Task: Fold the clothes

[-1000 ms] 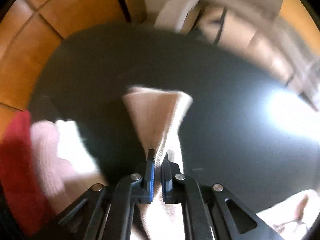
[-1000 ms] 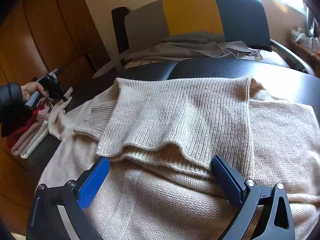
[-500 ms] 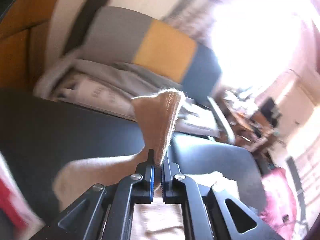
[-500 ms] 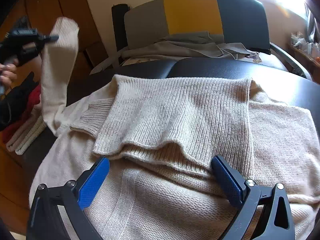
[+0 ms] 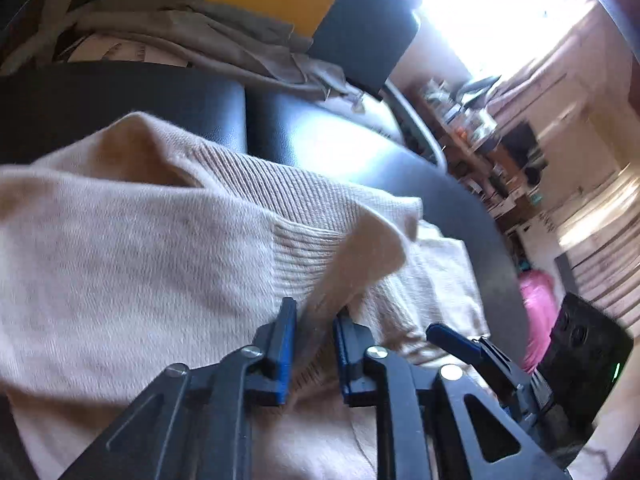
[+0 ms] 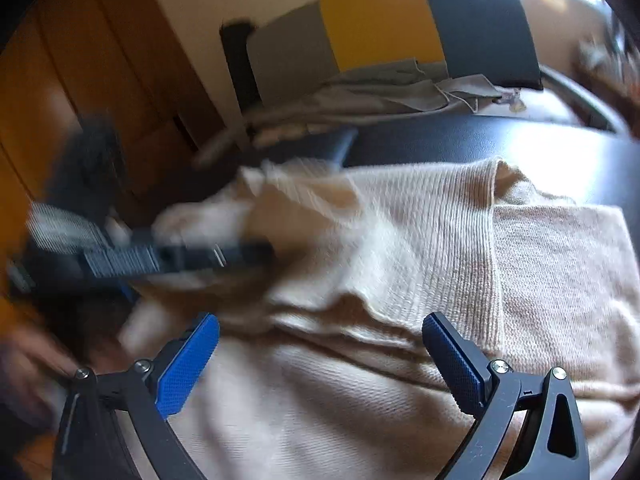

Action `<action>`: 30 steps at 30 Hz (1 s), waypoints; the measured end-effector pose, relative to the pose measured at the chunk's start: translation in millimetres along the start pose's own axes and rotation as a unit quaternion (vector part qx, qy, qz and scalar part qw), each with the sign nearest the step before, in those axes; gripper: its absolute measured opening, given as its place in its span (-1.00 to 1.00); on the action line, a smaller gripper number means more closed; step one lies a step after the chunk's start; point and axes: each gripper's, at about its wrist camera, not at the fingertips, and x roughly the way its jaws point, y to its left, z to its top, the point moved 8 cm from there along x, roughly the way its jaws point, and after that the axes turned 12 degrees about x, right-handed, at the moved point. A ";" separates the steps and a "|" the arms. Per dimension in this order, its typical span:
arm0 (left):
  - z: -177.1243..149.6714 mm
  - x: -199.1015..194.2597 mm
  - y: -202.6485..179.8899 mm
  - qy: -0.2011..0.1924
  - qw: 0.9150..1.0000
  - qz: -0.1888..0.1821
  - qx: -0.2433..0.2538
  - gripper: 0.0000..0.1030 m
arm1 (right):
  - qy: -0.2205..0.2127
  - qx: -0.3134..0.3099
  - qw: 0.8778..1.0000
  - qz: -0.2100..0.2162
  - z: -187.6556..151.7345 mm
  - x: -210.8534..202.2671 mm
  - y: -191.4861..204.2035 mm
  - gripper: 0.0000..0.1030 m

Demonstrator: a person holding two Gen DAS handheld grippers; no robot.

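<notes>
Left gripper (image 5: 314, 316): jaws opening, I see the sleeve cuff (image 5: 344, 264) between them, over the beige sweater (image 6: 360, 380). Right gripper (image 6: 320, 344): wide, empty, I hold it just above the sweater's front.

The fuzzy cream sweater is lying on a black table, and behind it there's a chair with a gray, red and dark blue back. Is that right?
Almost. The middle panel of the chair back is yellow, not red; the right wrist view shows it between the gray and dark blue panels. The rest holds: the cream sweater lies on the black table, with the chair behind it.
</notes>
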 end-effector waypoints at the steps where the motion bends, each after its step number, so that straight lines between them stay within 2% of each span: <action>1: -1.2 -6.6 1.1 -0.011 1.000 -0.008 -0.012 -0.64 | -0.007 0.023 0.999 0.023 5.1 -8.6 1.5 0.98; 3: -6.4 -21.9 6.6 -0.038 0.998 -0.019 -0.037 -0.63 | -0.012 0.069 0.995 0.072 13.0 -18.9 5.9 0.87; 5: -18.5 -33.7 13.9 -0.057 0.997 -0.007 -0.047 -0.63 | -0.013 0.115 0.987 0.112 20.9 -20.1 9.7 0.69; 7: -33.3 -43.9 23.0 -0.069 0.996 0.012 -0.051 -0.63 | -0.010 0.159 0.977 0.144 27.6 -16.7 12.5 0.61; 10: -58.0 -57.4 42.8 -0.071 0.995 0.043 -0.053 -0.63 | 0.022 0.228 0.960 0.162 25.2 5.4 12.5 0.61; 12: -73.4 -68.2 59.8 -0.071 0.994 0.058 -0.057 -0.63 | 0.029 0.259 0.953 0.158 17.6 16.1 11.3 0.54; 14: -83.9 -71.8 74.1 -0.068 0.994 0.062 -0.067 -0.63 | 0.022 0.273 0.953 0.134 11.8 21.6 6.5 0.45; 16: -96.2 -73.3 86.0 -0.065 0.993 0.056 -0.079 -0.63 | -0.001 0.280 0.954 0.107 13.8 21.0 -1.7 0.25; 19: -99.5 -74.1 88.2 -0.077 0.993 0.052 -0.073 -0.63 | -0.029 0.274 0.958 0.078 26.1 20.1 -11.9 0.22; 22: -100.6 -74.4 89.2 -0.085 0.993 0.044 -0.070 -0.63 | 0.009 0.260 0.965 0.046 29.8 45.3 -17.9 0.22; 23: -100.7 -74.4 89.6 -0.087 0.993 0.041 -0.070 -0.63 | 0.016 0.260 0.964 0.049 28.5 49.8 -16.8 0.21; 25: -101.0 -74.4 90.5 -0.090 0.993 0.035 -0.071 -0.63 | 0.026 0.243 0.968 0.054 26.2 55.1 -8.4 0.00; 27: -102.1 -75.6 93.0 -0.094 0.992 0.026 -0.076 -0.63 | 0.040 0.215 0.974 0.054 22.3 61.4 4.5 -0.79; 30: -101.3 -78.1 98.2 -0.099 0.989 0.003 -0.108 -0.62 | 0.060 0.170 0.983 0.030 16.5 71.5 15.5 -0.80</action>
